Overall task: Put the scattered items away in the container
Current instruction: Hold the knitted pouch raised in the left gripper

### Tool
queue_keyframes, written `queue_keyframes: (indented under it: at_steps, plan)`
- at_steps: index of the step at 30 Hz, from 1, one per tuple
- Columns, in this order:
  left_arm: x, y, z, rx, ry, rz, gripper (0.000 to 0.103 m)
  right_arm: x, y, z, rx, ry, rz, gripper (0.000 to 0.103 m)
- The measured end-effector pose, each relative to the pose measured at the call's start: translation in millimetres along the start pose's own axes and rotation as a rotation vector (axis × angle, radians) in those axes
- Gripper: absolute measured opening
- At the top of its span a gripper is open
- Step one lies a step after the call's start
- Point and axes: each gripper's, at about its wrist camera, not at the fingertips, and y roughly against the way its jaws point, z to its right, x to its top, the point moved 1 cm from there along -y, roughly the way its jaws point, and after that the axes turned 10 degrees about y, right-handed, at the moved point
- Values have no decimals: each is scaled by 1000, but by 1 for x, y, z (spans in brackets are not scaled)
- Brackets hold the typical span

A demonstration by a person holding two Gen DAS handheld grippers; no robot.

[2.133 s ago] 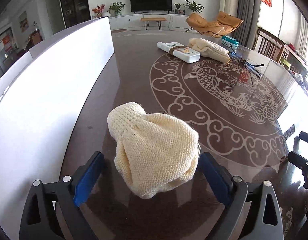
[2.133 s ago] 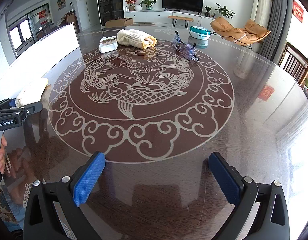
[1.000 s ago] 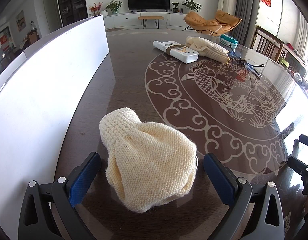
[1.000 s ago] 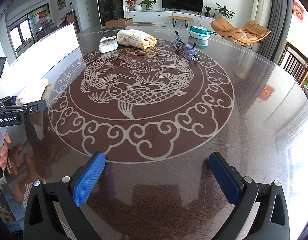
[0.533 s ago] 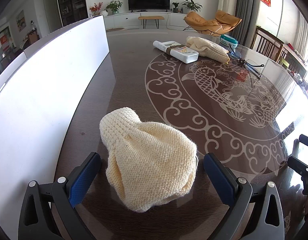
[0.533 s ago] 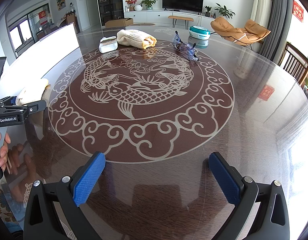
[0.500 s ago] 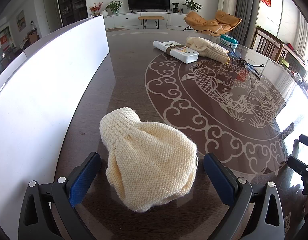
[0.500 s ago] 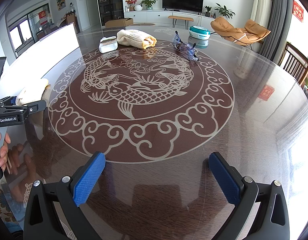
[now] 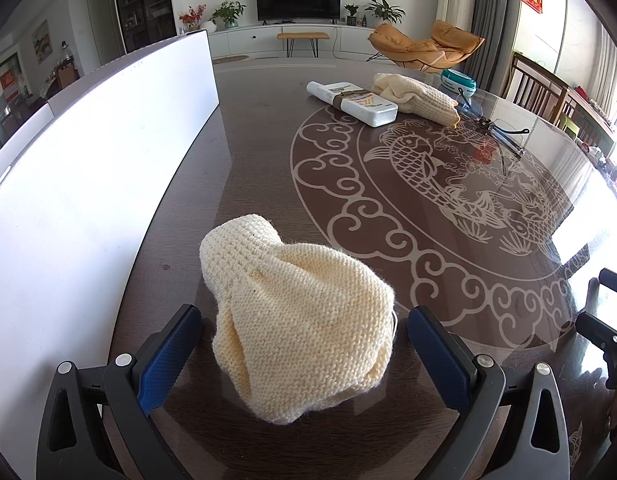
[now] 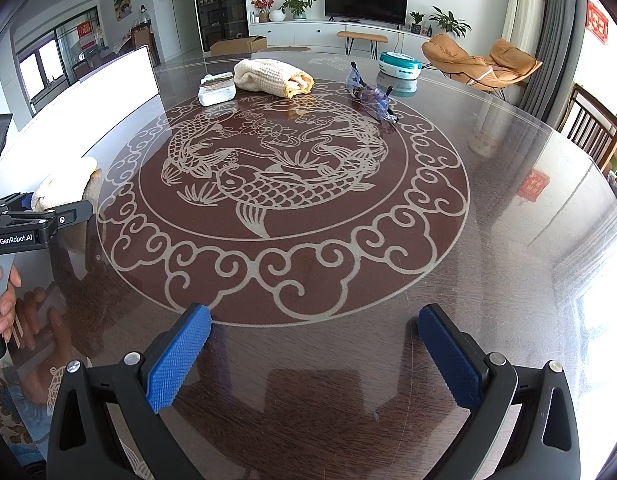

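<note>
The left gripper (image 9: pixel 300 344), jaws wide, straddles the knitted hat (image 9: pixel 296 312) (ready to pinch); the right gripper (image 10: pixel 312 356) idles wide, empty.

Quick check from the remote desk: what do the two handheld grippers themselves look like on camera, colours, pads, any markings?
Both match. The left gripper and right gripper have black plastic frames with triangular cut-outs and silver screw heads. Each finger carries a blue, finely textured pad. In the right wrist view the left unit's black body shows white lettering "GenRobot.AI". No cables or sleeves are visible.
</note>
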Motion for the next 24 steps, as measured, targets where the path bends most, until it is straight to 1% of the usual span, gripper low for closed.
queue_keyframes:
  at_steps: [24]
  plan:
    - [0,0,0,0,1,1,103,1,-1,0,-6,-12,-2,103]
